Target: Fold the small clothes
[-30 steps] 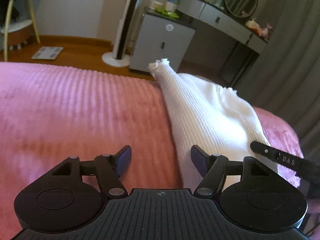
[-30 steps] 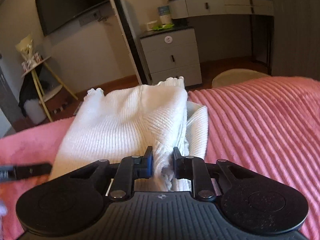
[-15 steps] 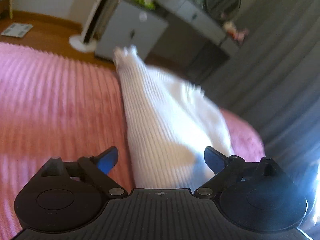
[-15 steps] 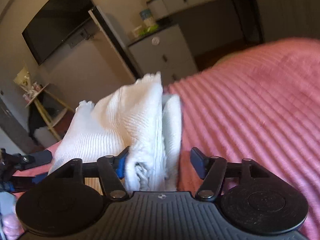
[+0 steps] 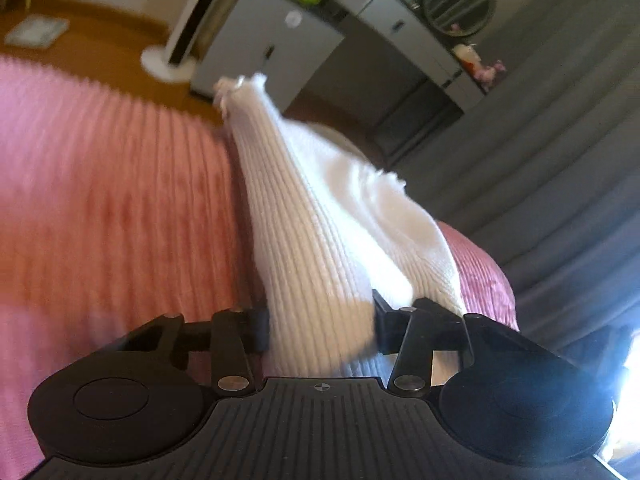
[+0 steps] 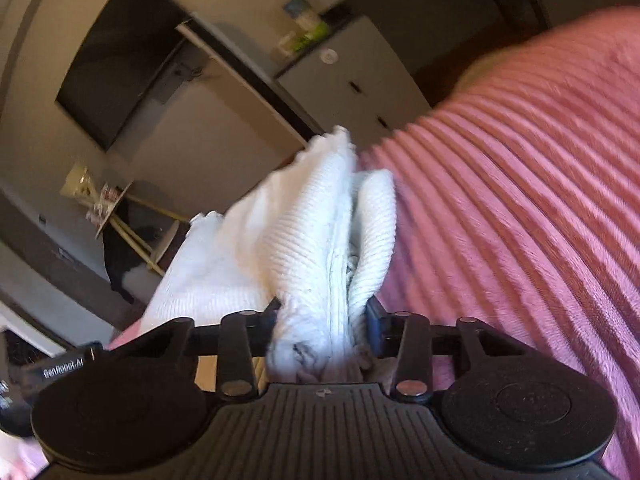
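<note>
On the left, the left gripper (image 5: 320, 322) has the near end of the white ribbed knit garment (image 5: 320, 216) between its fingers; the jaws stand moderately apart with the fabric filling the whole gap, touching both pads, so it looks like a grip on a thick bunch of cloth, though blur keeps me from saying how firm it is. The garment is the landmark here: it runs lengthwise away from the jaws toward its frilled far hem (image 5: 240, 84), near the far edge of the pink ribbed bedspread (image 5: 100, 200), with bare bedspread to its left and a strip of it to its right before the grey curtain (image 5: 560, 160). Beyond the hem stand a grey cabinet (image 5: 272, 48) and a round mirror (image 5: 460, 0). Moving right, the right gripper (image 6: 322, 322) holds the same garment (image 6: 288, 232) at another near point, jaws likewise part open and packed with gathered knit, several layers bunched between them; wide bedspread (image 6: 520, 200) lies to the garment's right. Both grippers sit at the near end, neither clearly nearer, and the long axis points straight ahead from each. I judge the coming fold depends on carrying this near end forward along that axis toward the frilled hem, keeping both grips level so the layers land square.
</note>
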### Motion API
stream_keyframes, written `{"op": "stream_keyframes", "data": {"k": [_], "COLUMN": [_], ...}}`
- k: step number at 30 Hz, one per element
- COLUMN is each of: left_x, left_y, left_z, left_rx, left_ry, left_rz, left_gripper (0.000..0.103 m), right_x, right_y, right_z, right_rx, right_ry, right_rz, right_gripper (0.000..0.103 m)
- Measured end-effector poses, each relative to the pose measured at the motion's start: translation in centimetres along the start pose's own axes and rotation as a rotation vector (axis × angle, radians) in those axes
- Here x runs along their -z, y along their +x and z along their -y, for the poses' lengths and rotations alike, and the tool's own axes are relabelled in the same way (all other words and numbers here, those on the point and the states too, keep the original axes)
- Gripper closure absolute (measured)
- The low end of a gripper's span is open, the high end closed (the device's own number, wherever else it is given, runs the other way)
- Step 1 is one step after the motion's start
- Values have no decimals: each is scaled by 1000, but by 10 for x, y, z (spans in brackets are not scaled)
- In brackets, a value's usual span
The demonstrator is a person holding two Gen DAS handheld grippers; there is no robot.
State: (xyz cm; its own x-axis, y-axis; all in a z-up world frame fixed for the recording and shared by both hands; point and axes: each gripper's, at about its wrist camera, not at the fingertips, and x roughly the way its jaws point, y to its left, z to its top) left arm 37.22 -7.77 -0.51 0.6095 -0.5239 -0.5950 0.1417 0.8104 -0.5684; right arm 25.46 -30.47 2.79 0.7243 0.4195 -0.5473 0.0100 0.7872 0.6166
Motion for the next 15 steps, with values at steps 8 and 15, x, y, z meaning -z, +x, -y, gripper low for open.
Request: {"op": "stream_keyframes", "data": {"k": [8, 15], "left_x": [38, 88], "left_y": [-107, -140], "left_z": [-7, -38], "left_rx": [-110, -315], "left_ry": [142, 125], "left_rz": [88, 52], "left_gripper": [53, 39], "right_x": [51, 110], "right_y": [-23, -19], "right_z": [-73, -106], "right_rx": [-104, -43], "right_ry": [-128, -128], "right_rz": [-38, -90], "right_gripper": [67, 52]}}
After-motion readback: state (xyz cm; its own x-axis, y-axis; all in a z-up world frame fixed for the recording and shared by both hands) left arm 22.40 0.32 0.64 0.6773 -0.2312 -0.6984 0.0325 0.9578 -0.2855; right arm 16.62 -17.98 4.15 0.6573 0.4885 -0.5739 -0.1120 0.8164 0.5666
